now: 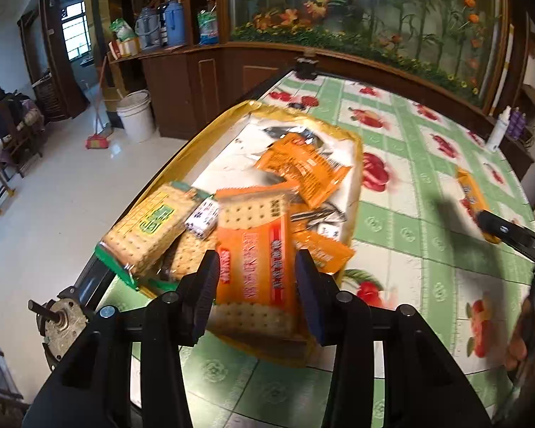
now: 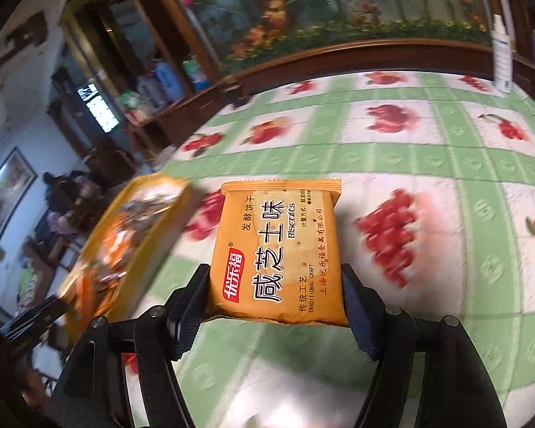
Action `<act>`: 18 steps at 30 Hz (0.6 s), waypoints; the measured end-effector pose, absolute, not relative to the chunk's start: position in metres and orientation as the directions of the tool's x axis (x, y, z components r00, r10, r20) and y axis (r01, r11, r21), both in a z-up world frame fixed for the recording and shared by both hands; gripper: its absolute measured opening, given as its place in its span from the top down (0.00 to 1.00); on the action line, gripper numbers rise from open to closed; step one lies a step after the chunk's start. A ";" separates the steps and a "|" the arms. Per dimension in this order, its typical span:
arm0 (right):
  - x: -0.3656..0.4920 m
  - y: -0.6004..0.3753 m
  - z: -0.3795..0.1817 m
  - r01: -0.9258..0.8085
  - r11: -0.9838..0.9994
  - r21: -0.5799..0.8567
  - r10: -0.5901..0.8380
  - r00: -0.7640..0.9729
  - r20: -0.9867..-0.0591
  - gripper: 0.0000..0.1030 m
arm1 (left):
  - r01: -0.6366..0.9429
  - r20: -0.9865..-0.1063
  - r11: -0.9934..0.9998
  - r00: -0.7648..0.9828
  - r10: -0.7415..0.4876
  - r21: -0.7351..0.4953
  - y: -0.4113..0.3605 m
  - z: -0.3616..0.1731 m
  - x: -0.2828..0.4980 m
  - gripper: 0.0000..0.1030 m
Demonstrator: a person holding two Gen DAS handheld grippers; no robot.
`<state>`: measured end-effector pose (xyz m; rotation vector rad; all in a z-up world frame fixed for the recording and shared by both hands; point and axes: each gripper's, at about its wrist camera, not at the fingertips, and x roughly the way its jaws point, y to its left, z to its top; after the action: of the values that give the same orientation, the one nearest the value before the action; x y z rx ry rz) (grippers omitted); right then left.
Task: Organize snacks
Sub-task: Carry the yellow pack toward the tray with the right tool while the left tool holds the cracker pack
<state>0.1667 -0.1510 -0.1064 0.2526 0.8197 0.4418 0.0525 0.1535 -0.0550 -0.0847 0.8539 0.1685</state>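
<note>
Right gripper (image 2: 274, 306): fingers fairly wide, clamped on both side edges of orange biscuit packet (image 2: 280, 249), held above table (image 2: 428, 164). Left gripper (image 1: 256, 281): fingers half spread, hovering astride long cracker pack (image 1: 256, 256) in yellow tray (image 1: 210, 135); contact unclear.

Left hand-held gripper (image 1: 256, 278) angled down, jaws partly apart around an orange cracker pack; right hand-held gripper (image 2: 276, 296) clamping a biscuit packet.

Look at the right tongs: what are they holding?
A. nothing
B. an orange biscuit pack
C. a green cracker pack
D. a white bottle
B: the right tongs have their pads pressed on both sides of the orange biscuit pack, held above the tablecloth.
</note>
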 end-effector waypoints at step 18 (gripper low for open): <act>0.104 -0.097 -0.092 -0.419 0.823 0.382 0.565 0.541 -0.623 0.31 | -0.200 -0.775 0.978 0.608 0.169 0.057 0.152 -0.088 0.080 0.47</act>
<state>0.1036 -0.0970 -0.0925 0.1960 0.8091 0.5890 0.0800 0.1520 -0.0878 -0.0366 0.8917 0.2131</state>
